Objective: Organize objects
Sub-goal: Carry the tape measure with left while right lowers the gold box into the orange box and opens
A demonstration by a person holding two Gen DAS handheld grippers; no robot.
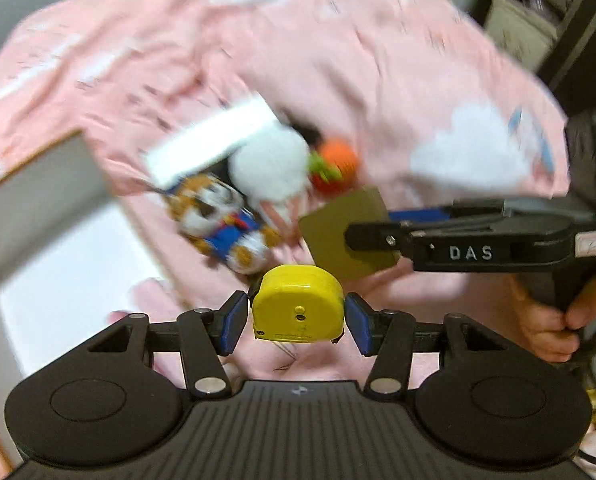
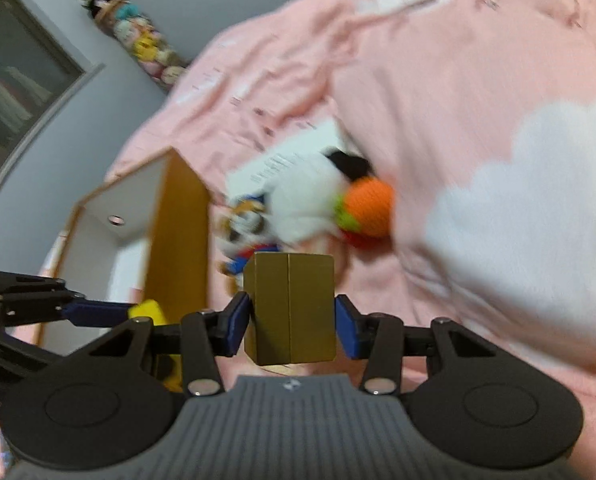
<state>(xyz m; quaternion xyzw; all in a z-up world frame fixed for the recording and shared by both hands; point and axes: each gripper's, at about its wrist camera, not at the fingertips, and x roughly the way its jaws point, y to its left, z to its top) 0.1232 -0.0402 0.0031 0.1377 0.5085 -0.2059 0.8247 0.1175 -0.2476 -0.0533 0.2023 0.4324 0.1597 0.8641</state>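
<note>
My left gripper [image 1: 298,316] is shut on a yellow tape measure [image 1: 298,304], held above the pink bedspread [image 1: 338,60]; it also shows in the right wrist view [image 2: 147,310]. My right gripper [image 2: 291,320] is shut on a gold box [image 2: 291,308]; in the left wrist view that box [image 1: 330,236] is just beyond and right of the tape measure. Further back lie a tiger plush [image 1: 221,220], a white plush [image 1: 269,168] holding an orange knitted carrot [image 1: 338,160], and a white booklet [image 1: 209,140].
An open white box with brown cardboard edges [image 2: 177,232] stands at the left on the bed; it also shows in the left wrist view [image 1: 41,200]. A string of small plush toys [image 2: 137,36] hangs on the grey wall. Dark shelving [image 1: 558,20] stands at far right.
</note>
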